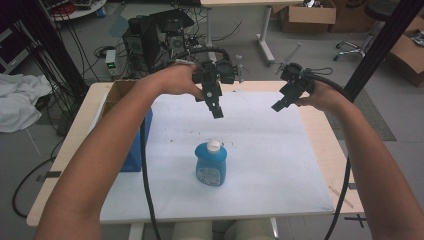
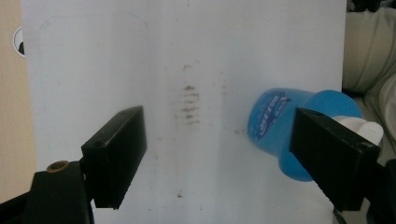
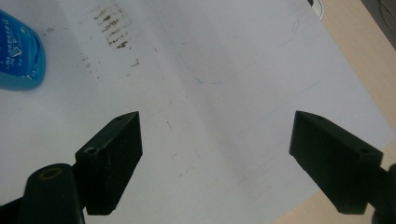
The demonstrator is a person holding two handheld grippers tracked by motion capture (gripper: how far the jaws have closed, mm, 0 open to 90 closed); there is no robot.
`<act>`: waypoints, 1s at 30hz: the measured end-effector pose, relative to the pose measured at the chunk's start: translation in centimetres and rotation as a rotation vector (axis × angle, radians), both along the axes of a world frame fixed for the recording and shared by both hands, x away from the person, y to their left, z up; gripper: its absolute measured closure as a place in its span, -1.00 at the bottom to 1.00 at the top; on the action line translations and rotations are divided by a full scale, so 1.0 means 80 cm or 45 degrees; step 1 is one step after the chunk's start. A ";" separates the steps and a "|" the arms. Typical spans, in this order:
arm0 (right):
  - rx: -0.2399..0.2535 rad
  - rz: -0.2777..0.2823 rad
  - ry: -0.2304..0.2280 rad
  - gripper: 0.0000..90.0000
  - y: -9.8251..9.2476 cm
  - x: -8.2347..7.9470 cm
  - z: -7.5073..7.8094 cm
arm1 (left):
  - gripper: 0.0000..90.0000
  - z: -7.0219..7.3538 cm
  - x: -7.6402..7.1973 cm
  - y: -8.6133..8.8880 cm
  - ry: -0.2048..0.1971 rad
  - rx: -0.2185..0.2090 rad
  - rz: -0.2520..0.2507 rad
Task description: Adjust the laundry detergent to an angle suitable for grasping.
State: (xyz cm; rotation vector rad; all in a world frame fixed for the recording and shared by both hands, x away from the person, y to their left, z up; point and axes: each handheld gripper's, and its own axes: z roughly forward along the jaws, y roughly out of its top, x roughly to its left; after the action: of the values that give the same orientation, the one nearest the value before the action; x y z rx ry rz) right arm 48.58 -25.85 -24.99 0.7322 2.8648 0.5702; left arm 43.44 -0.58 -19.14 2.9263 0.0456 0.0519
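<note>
A blue bottle (image 1: 210, 165) with a white cap stands upright near the middle of the white sheet (image 1: 270, 165). Both grippers hang above the sheet's far half, clear of the bottle. My left gripper (image 1: 217, 111) points down toward it and is open, with nothing between its jaws; in the left gripper view (image 2: 217, 156) the bottle (image 2: 275, 126) shows partly behind the right jaw. My right gripper (image 1: 278, 106) is farther right, also open and empty. In the right gripper view (image 3: 215, 163) the bottle (image 3: 18, 53) sits at the top left corner.
A blue box (image 1: 135, 150) lies at the sheet's left edge, with a cardboard box (image 1: 117, 92) behind it. Wooden table rim (image 1: 330, 145) borders the sheet. Dark smudges (image 2: 187, 105) mark the sheet. Cables trail from both grippers toward the front.
</note>
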 end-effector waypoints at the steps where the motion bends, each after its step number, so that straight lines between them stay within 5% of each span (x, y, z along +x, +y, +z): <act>1: 0.001 0.002 -0.002 -0.62 0.000 -0.001 0.001 | -0.56 0.000 -0.001 0.000 0.001 0.005 0.003; 30: 0.014 0.037 -0.024 -0.62 0.000 -0.037 0.005 | -0.56 -0.001 0.001 0.003 -0.006 -0.012 0.007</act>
State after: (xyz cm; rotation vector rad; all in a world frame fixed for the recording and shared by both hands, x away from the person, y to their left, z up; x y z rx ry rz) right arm 45.62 -25.81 -24.61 0.6841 2.8614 0.5944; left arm 43.54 -0.31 -19.23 2.9167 0.0535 0.0598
